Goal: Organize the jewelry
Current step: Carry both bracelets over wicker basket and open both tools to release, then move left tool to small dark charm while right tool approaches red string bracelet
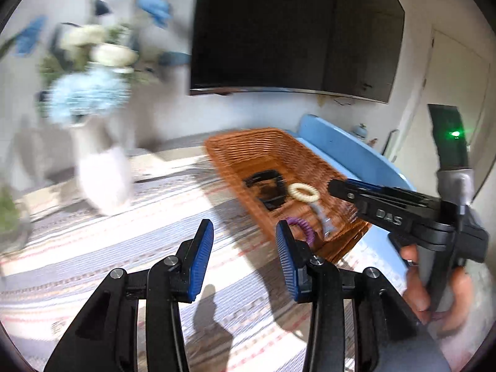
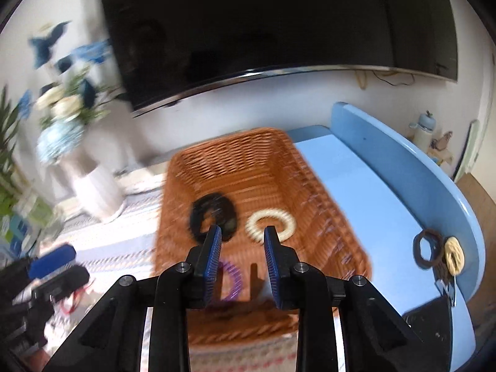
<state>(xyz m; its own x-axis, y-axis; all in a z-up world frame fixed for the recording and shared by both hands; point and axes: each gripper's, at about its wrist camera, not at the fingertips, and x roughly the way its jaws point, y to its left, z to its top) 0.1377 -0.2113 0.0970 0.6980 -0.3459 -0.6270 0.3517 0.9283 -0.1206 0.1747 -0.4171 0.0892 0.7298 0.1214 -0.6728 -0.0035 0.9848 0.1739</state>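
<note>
A striped cloth covers your worktop [image 1: 108,248] below a dark screen. Your right tool [image 2: 241,241] hangs released over the wicker basket [image 2: 334,217], nothing between its pads; your left tool [image 1: 245,248] is released too. Black, cream [image 2: 269,221] and purple rings lie inside. Next, likely fetch the brown ring [image 2: 426,248] from the blue tray [image 2: 372,192].

One wicker basket [image 2: 241,155], five hair rings [image 2: 270,221], two tongs [image 2: 243,255], one vase [image 2: 99,192].

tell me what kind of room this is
Most likely a home living room: a large dark TV hangs on the wall, a white vase of flowers stands on a patterned tablecloth, beside a wicker basket of hair ties.
</note>
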